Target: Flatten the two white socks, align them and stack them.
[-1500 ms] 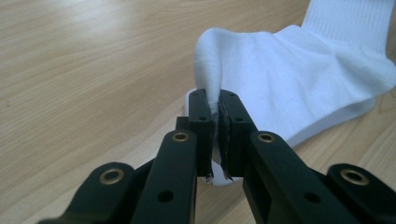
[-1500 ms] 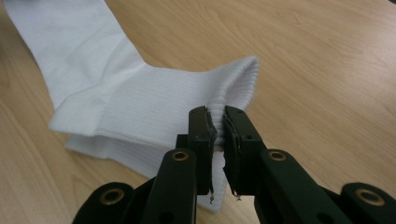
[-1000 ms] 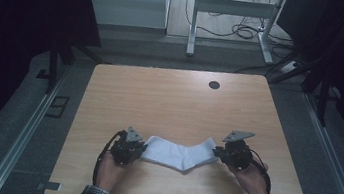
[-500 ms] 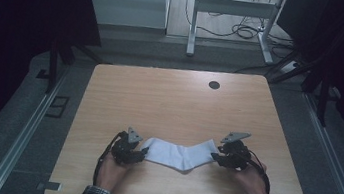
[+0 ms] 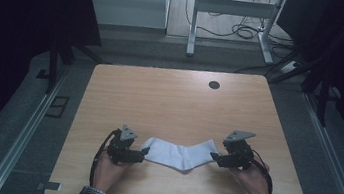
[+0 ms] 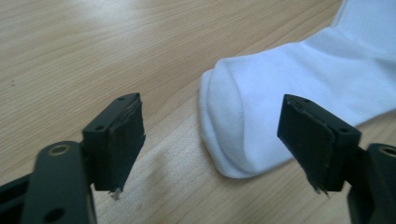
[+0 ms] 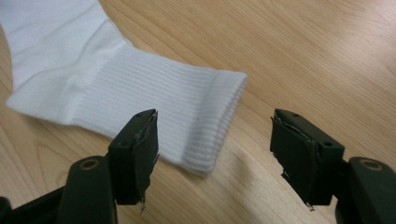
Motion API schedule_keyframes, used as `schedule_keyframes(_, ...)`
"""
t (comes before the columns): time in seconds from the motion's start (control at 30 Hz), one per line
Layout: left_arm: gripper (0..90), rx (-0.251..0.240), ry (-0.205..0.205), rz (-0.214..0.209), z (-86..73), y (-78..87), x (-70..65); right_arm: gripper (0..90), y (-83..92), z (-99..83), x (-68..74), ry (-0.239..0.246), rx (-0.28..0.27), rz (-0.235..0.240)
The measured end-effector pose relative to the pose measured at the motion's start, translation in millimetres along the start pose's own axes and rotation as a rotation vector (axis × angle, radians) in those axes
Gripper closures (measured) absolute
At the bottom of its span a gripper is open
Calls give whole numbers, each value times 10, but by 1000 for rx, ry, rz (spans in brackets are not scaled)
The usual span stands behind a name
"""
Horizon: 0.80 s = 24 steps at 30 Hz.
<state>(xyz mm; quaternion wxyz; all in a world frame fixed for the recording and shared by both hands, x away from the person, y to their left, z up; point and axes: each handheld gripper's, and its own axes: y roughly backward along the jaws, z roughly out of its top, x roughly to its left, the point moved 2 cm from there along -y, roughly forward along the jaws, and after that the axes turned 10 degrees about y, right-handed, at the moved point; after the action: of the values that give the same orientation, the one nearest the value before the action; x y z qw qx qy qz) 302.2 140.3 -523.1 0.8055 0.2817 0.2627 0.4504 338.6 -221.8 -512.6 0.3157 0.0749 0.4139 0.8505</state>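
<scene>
both hand-held grippers, left [image 5: 143, 154] and right [image 5: 213, 156], have just been opening, jaws clear of the sock [image 5: 180, 154] on the bench [image 5: 170, 97]; pulling away carelessly could snag and crumple it.

A white sock [image 5: 180, 155] lies flat, bent mid-length, toe between the left claw's [image 6: 212, 144] parted jaws, ribbed cuff by the right claw [image 7: 212, 156].

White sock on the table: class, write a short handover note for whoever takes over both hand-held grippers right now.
Left hand-held gripper: open, jaws just opened, toe end of the white sock between them, not pinched.
Right hand-held gripper: open, jaws just opened, at the ribbed cuff, no grip.
Sock lies flat on the wooden table, stretched between both.
Done: sock laid out and let go.
Left: probably draw both away.
</scene>
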Motion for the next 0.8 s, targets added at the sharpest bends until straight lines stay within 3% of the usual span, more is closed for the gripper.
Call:
schedule_keyframes(0.2,167,-2,-20,-5,-27,96,38,233,127,-57,-87,-34,-48,-14)
schedule_keyframes(0.47,151,11,-3,6,-134,159,193,162,231,-180,-196,-68,-71,-35)
schedule_keyframes(0.67,147,17,29,4,-236,193,373,127,264,-333,-281,-94,-56,-56)
schedule_keyframes(0.8,143,41,48,5,-313,180,484,123,238,-470,-322,-115,-12,-58)
